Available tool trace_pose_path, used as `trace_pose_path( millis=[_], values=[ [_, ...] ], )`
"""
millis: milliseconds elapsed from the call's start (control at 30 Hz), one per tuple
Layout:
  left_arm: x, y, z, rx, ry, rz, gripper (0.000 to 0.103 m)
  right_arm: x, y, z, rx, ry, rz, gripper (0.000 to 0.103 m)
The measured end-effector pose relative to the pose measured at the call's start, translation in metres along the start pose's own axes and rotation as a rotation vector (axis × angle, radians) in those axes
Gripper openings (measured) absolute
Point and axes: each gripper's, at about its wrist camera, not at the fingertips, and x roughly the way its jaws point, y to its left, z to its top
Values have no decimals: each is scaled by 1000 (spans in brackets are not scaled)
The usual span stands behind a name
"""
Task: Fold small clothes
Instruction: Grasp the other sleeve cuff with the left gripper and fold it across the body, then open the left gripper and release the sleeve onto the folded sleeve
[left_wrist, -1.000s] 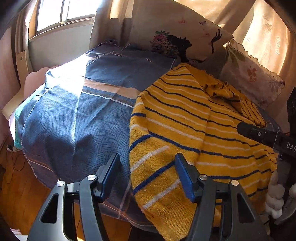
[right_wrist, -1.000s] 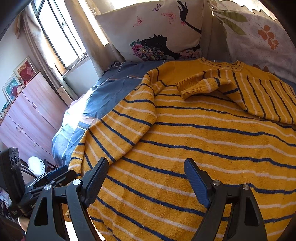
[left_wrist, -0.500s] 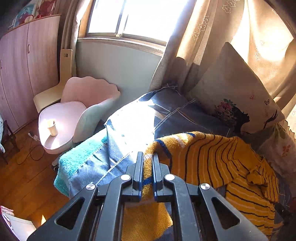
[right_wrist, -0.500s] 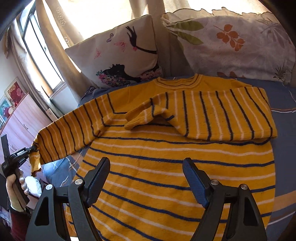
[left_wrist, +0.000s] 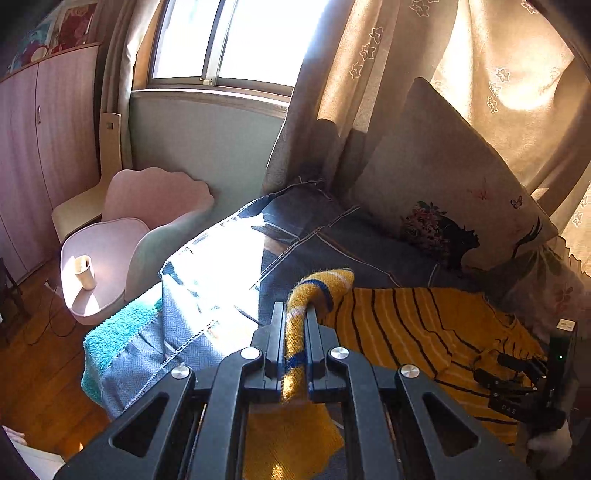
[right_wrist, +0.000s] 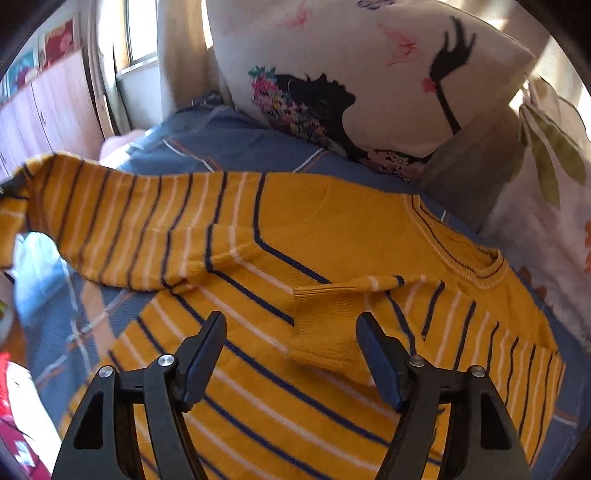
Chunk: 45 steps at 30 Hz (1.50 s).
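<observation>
Sleeve (left_wrist: 295, 343) now lifted off the bed (left_wrist: 207, 280), clamped in my left tool (left_wrist: 295, 332); right tool (right_wrist: 291, 354), jaws apart and narrowing, nears the folded cuff (right_wrist: 325, 325).

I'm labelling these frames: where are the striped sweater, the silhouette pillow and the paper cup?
striped sweater (right_wrist: 332, 229): right wrist view, plain yellow chest below the collar.
silhouette pillow (right_wrist: 369, 55): right wrist view, pale upper face.
paper cup (left_wrist: 84, 272): left wrist view, its side, on the pink chair.

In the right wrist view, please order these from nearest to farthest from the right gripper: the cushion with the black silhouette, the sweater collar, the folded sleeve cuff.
From the right gripper:
1. Folded sleeve cuff, between the open fingers.
2. Sweater collar, up and right.
3. Cushion with the black silhouette, at the back.
</observation>
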Motion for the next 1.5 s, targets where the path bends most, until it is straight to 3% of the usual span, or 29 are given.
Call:
trace_pose_path(
  millis=[33,67,133,167,267,400,500,600,667,733,767,833,1000,1133,1233,1333,1400,1500],
  values=[
    [0,3,0,-2,4,-3,8,12,0,0,-12,18,-51,60],
    [0,7,0,-4,7,-6,8,22,-5,0,-2,36,-81,37],
    [2,16,2,-16,13,-20,8,33,-25,-1,80,50,-18,25],
    [2,21,3,-24,15,-26,8,31,-36,-2,130,41,13,14],
    [4,32,7,-42,11,-41,8,21,-52,5,226,23,70,11],
    [6,40,11,-50,10,-47,8,17,-43,34,260,-13,121,8],
    [8,35,10,-34,31,-40,8,33,-23,54,267,-9,172,10],
    [0,19,10,1,28,-47,8,53,-11,61,264,59,249,12],
    [-6,5,12,28,25,-63,8,37,-19,52,303,28,312,15],
    [-11,-14,15,49,30,-95,8,7,-36,37,332,-27,355,29],
    [-11,-27,17,60,38,-124,8,-10,-48,25,343,-55,356,44],
    [-11,-61,19,92,53,-194,8,-44,-77,-3,382,-119,330,52],
    [5,-189,7,218,127,-386,8,-98,-155,-86,544,-201,235,52],
    [26,-309,-28,321,226,-541,8,-116,-210,-147,693,-218,158,52],
    [46,-381,-64,376,319,-609,9,-125,-241,-182,787,-213,136,52],
    [69,-420,-94,404,417,-647,11,-135,-258,-204,825,-214,97,52],
    [73,-423,-106,390,471,-687,13,-136,-265,-210,832,-220,84,53],
    [61,-410,-109,419,433,-679,32,-142,-269,-216,814,-235,98,59]
  ],
)
